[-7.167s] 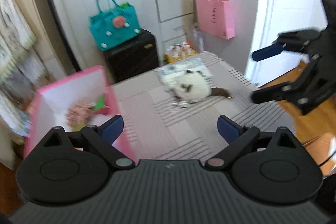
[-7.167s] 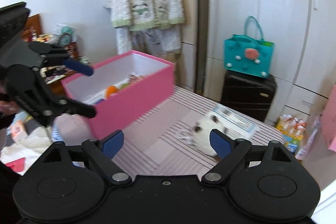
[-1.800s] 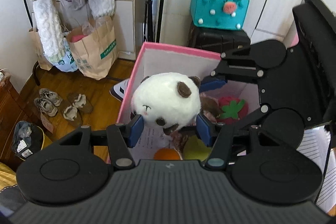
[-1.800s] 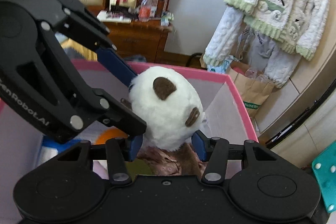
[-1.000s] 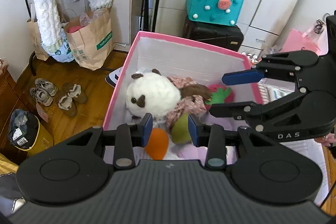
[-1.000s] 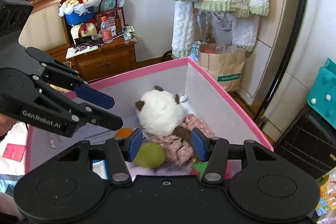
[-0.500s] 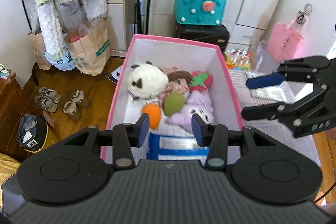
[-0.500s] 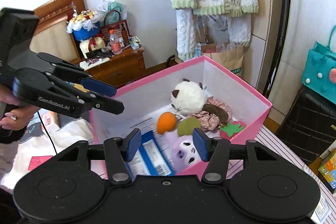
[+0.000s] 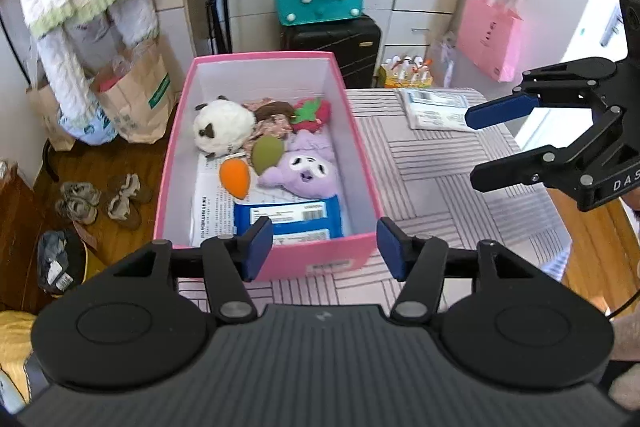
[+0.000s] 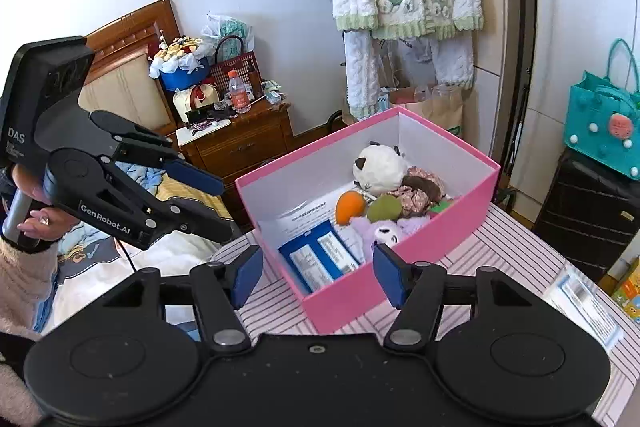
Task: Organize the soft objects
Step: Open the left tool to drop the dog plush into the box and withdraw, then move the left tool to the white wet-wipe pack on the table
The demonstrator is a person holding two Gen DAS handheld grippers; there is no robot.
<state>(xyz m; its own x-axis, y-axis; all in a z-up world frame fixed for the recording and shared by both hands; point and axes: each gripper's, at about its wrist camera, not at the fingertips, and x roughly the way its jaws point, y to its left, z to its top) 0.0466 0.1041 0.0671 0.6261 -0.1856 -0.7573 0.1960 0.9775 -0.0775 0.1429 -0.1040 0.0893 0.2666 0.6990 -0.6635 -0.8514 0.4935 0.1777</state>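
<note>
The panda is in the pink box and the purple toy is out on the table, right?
Not quite. The panda is in the pink box, but the purple toy is in the box too, not on the table. The left wrist view shows it.

We see the pink box (image 9: 362, 163) at mid-frame, open-topped. In its far end lie a white panda plush (image 9: 222, 127), a strawberry plush (image 9: 312, 113), an orange carrot (image 9: 236, 179), a green plush (image 9: 267, 153) and a purple plush (image 9: 306, 173), crowded together.

One pink box (image 9: 362, 187); six soft toys (image 9: 224, 126); two grippers (image 9: 325, 251).
</note>
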